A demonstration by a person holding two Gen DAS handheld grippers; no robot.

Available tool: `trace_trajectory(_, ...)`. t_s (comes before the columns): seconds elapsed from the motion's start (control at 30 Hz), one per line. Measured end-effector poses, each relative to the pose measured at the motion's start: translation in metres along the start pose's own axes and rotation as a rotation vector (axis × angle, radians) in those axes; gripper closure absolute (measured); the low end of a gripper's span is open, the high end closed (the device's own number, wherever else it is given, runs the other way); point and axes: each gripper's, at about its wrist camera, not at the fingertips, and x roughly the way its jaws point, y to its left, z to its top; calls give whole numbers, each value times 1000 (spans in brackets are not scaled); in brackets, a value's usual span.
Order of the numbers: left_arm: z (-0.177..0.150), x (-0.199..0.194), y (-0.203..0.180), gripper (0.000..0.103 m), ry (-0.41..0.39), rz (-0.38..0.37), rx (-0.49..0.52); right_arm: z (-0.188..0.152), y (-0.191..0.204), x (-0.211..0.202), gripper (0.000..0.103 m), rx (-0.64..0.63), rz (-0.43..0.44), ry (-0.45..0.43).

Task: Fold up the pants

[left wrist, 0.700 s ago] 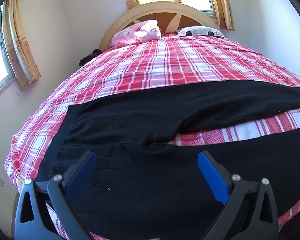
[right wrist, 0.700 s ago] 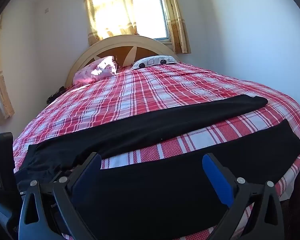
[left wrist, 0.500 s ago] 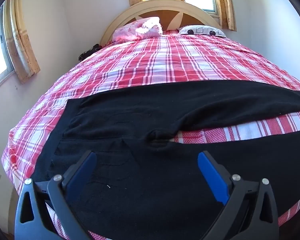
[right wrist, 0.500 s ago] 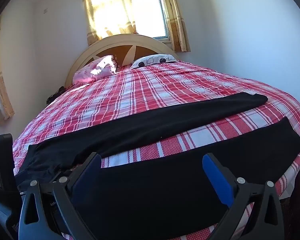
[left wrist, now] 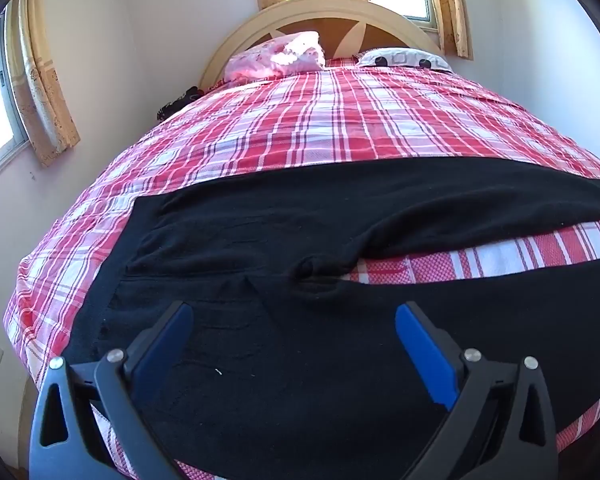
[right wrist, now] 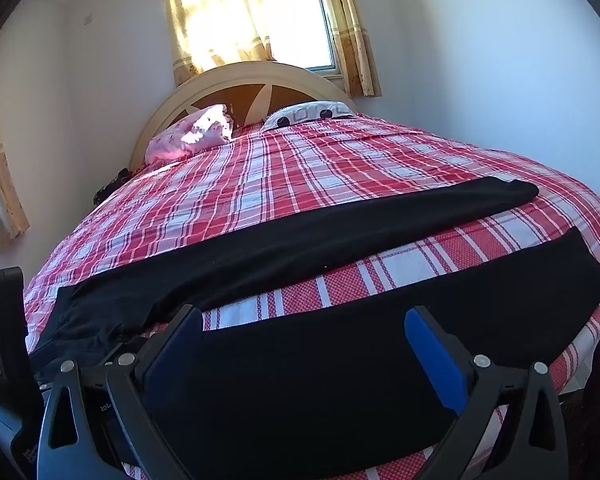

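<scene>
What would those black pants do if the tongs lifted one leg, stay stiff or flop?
Probably flop: the black pants lie flat and follow the curve of the plaid bedspread, with soft puckers at the crotch. The leg would likely drape and drag. The fabric looks matte and fuzzy, so likely not slippery.

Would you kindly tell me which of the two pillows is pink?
The left pillow, lying against the headboard; the right pillow is white with dark spots.

Slightly wider view of the pants [left wrist: 300,360], left tool [left wrist: 292,344] higher.
</scene>
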Motion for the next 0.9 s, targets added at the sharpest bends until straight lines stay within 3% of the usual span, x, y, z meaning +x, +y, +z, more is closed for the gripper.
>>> trace_trajectory(0.9, -1, 2, 0, 0, 15, -16, -1, -1, 1, 6, 1, -5, -7, 25)
